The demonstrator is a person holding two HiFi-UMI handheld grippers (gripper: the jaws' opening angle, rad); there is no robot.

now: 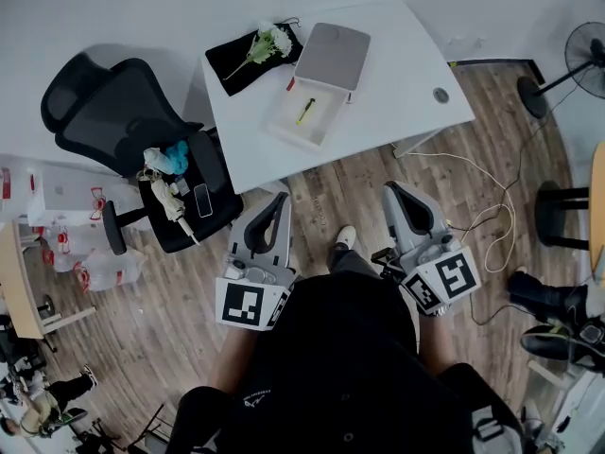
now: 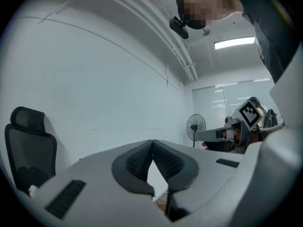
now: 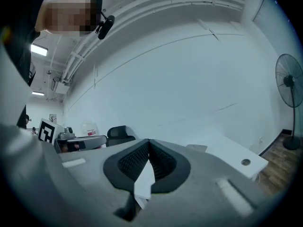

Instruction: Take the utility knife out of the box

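Note:
A white box (image 1: 280,121) lies open on the white table (image 1: 397,83), its grey lid (image 1: 333,55) resting at its far end. Inside it is the utility knife (image 1: 305,111), small, yellow and black. In the head view my left gripper (image 1: 280,200) and right gripper (image 1: 392,189) are held side by side over the wooden floor, short of the table's near edge, pointing toward it. Each one's fingertips meet, with nothing between them, in the left gripper (image 2: 152,141) and right gripper (image 3: 148,141) views. The box does not show in either gripper view.
A black cloth with white flowers (image 1: 255,50) lies left of the box. A black office chair (image 1: 142,149) with odds and ends on its seat stands left of the table. Cables (image 1: 492,206), a fan (image 1: 586,60) and a stool (image 1: 567,211) are to the right.

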